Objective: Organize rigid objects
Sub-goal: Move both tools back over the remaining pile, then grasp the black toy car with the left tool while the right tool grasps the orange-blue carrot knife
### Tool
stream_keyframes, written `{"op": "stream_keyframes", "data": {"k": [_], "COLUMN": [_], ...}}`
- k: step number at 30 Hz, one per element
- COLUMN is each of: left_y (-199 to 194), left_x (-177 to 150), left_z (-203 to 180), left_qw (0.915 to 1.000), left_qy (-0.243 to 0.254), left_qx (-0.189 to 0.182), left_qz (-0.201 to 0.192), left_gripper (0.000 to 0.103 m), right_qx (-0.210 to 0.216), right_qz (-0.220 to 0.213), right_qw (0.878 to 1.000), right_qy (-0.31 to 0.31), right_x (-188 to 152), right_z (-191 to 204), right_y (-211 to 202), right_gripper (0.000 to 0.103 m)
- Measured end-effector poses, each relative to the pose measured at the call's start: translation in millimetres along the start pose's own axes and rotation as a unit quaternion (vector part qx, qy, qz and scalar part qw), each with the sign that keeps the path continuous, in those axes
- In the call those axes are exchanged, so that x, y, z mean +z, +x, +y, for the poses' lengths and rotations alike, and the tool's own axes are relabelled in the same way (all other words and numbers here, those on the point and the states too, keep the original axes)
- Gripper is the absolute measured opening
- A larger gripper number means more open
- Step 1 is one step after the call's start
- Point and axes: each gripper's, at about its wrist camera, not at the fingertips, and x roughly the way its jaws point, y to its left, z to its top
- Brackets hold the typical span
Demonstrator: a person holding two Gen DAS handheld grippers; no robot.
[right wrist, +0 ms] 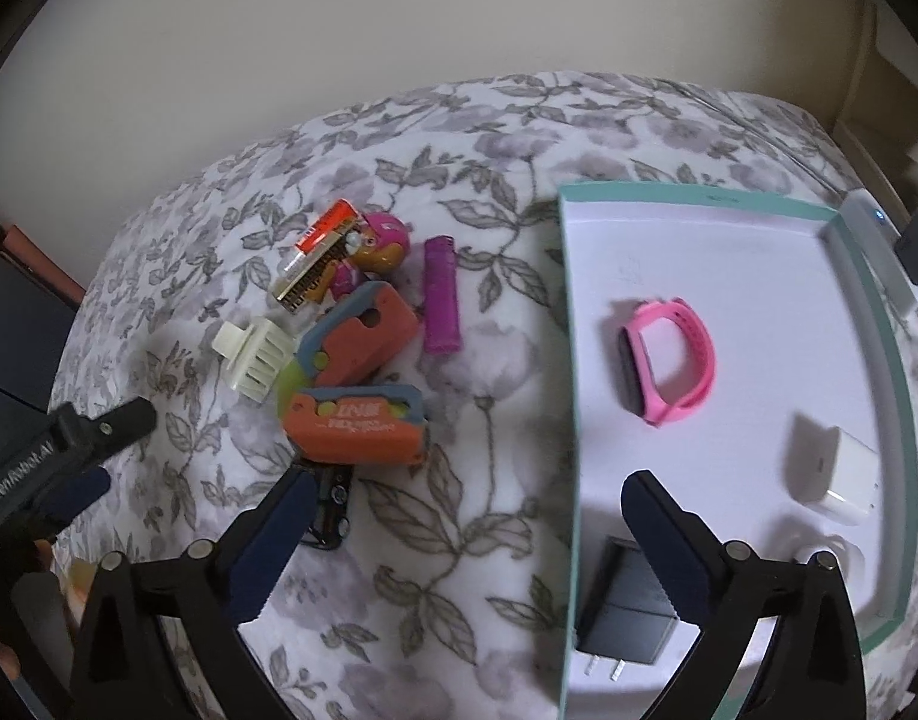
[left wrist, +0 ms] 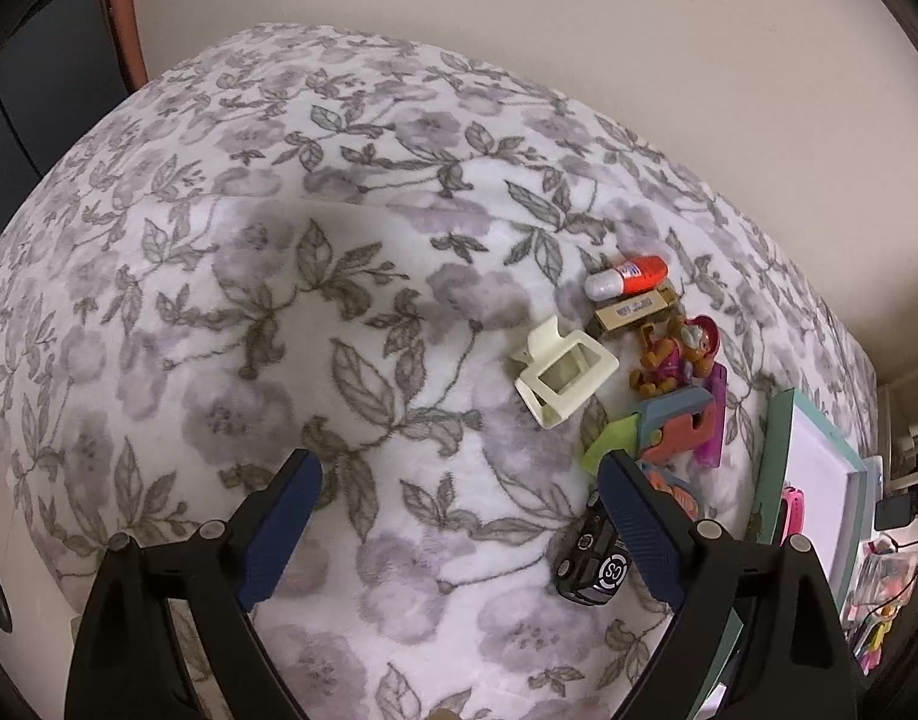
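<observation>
Small items lie piled on the floral blanket: a cream hair claw, two orange-and-grey toy knives, a purple lighter, a pink toy pup, an orange-and-white tube, a gold battery pack and a small black toy car. The teal-rimmed white tray holds a pink watch band, a white charger and a black plug adapter. My left gripper is open and empty beside the car. My right gripper is open and empty over the tray's left edge.
A beige wall rises behind the blanket. The left gripper's body shows at the left of the right wrist view. Dark furniture stands at far left. Clutter and cables lie beyond the tray's right side.
</observation>
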Motion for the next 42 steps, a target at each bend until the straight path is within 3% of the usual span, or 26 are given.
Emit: {"op": "stream_keyframes", "data": {"k": [10,19,33,38,39,42], "left_y": [23,34,50,51,50,51], "left_x": [-4,-16,-36,-40,-40,-39], "left_z": [-11,-29,-56,-67,-68,-73], "left_qw": [0.9994,0.9971,0.9883,0.9874,0.9873,0.9869], "left_qy": [0.005,0.045,0.091,0.11,0.112,0.117], "left_qx": [-0.005,0.002,-0.029,-0.024,-0.024,-0.027], "left_qz": [0.033,0.061,0.119,0.112,0.11,0.108], "left_gripper": [0.094,0.094,0.094,0.093,0.092,0.071], "right_qx": [0.012,0.025,0.032,0.035,0.035,0.036], "right_qz": [-0.007,-0.009,0.0,0.005,0.005,0.005], "right_qw": [1.0,0.999,0.999,0.999,0.999,0.998], "right_qy": [0.016,0.032,0.036,0.04,0.04,0.041], "right_x": [17,28,28,27,27,27], "right_z": [0,-1,-2,-3,-3,-3], "right_y": [12,21,24,26,26,27], "right_gripper": [0.103,0.103,0.103,0.103,0.103,0.103]}}
